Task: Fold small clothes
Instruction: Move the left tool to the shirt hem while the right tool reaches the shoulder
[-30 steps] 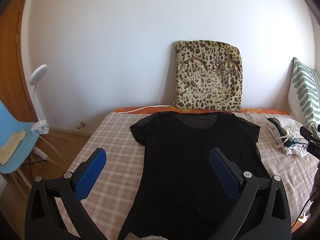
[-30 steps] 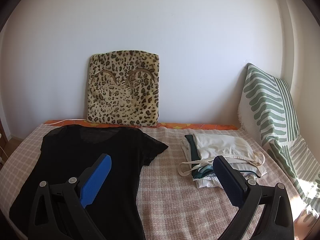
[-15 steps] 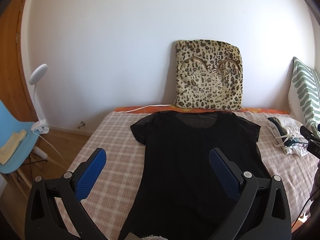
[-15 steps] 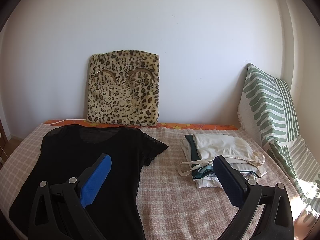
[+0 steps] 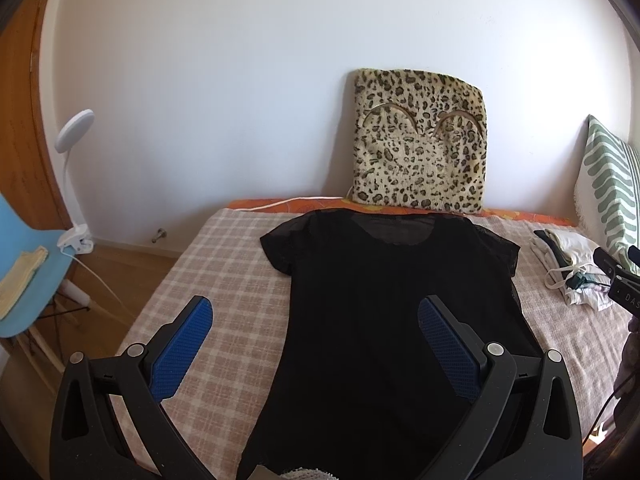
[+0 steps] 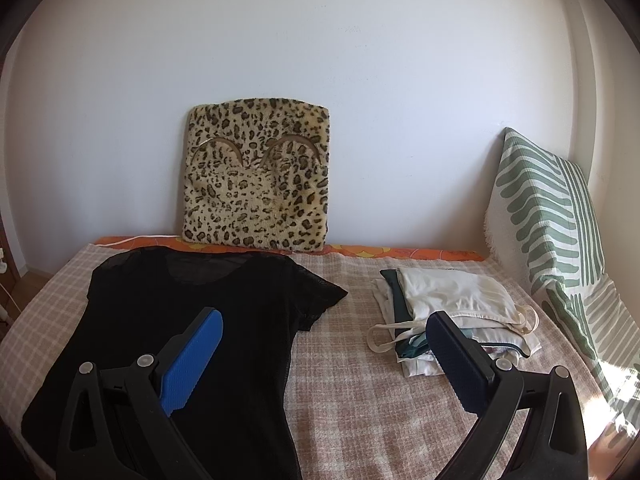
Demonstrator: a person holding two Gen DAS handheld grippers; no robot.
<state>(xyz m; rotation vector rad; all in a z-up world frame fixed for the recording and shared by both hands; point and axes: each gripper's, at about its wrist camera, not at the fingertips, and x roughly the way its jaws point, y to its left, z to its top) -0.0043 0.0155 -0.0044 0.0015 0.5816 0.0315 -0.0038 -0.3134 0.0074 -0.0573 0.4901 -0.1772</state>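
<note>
A black short-sleeved T-shirt [image 5: 384,312] [image 6: 192,320] lies spread flat on the checked bed cover [image 5: 224,272] [image 6: 360,400], neck toward the wall. My left gripper [image 5: 316,312] hovers open above the shirt's lower left part, nothing between its blue pads. My right gripper [image 6: 324,328] is open too, held over the cover between the shirt's right sleeve and a pile of folded light clothes [image 6: 452,312] [image 5: 572,268]. Part of the right gripper shows at the right edge of the left wrist view.
A leopard-print cushion [image 5: 420,144] [image 6: 256,176] leans on the wall behind the shirt. A green-striped pillow [image 6: 552,216] stands at the bed's right end. Left of the bed are a blue chair [image 5: 28,264], a clip lamp [image 5: 72,176] and wooden floor.
</note>
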